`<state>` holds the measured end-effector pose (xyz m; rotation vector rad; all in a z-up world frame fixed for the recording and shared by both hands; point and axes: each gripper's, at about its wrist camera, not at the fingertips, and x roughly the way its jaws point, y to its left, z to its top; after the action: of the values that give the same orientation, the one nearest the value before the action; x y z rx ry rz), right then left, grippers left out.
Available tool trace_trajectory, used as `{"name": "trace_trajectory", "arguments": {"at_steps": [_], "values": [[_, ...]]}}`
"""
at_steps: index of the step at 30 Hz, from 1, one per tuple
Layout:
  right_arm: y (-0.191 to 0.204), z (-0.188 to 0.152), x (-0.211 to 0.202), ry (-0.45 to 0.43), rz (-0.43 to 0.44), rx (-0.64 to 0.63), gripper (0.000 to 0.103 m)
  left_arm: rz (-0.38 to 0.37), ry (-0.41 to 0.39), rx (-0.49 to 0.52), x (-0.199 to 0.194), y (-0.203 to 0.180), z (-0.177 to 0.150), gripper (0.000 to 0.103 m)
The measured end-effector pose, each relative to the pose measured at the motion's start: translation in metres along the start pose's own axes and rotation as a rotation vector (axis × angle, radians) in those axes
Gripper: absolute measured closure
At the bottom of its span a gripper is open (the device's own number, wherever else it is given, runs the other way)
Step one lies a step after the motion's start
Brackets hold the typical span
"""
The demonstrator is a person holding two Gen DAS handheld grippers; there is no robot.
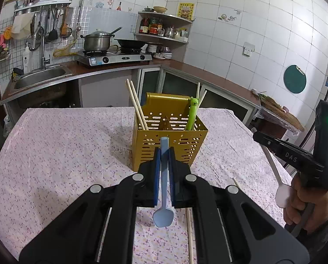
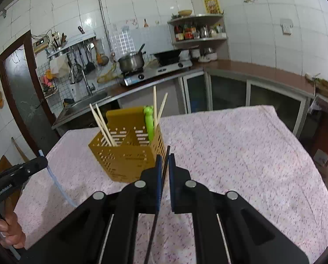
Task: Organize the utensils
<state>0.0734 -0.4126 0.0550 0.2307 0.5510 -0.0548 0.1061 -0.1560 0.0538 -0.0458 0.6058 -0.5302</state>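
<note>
So the yellow perforated utensil holder (image 1: 169,140) is sitting mid-table on the floral tablecloth (image 1: 54,154), and it's partly filled. Going left to right: two wooden chopsticks (image 1: 135,105) are leaning in its left compartment, while the green frog-topped utensil (image 1: 192,114) and another chopstick pair (image 1: 200,98) are standing in the right one.

The left gripper (image 1: 164,154) is clamping a light blue spoon (image 1: 163,189), handle pointing at the holder, hovering just in front of it. Off to the right, the right gripper (image 2: 165,160) is squeezing a thin utensil, a pale spoon (image 1: 281,192) seen from the left camera.

One loose chopstick (image 1: 189,235) is lying on the cloth nearby. I'd say it's roughly halfway: two spoons plus that stray still need dropping in.
</note>
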Motion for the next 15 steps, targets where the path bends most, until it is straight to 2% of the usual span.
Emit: {"name": "trace_trajectory", "arguments": {"at_steps": [4, 9, 15], "values": [[-0.001, -0.001, 0.003, 0.034, -0.016, -0.002, 0.097, 0.002, -0.002, -0.005, 0.001, 0.001, 0.001, 0.097], [-0.010, -0.004, 0.009, 0.073, 0.007, 0.053, 0.096, 0.002, 0.001, -0.008, 0.001, 0.002, -0.002, 0.097], [-0.011, -0.010, 0.014, 0.091, 0.008, 0.052, 0.096, 0.001, 0.004, -0.012, 0.002, 0.003, -0.003, 0.097]]}}
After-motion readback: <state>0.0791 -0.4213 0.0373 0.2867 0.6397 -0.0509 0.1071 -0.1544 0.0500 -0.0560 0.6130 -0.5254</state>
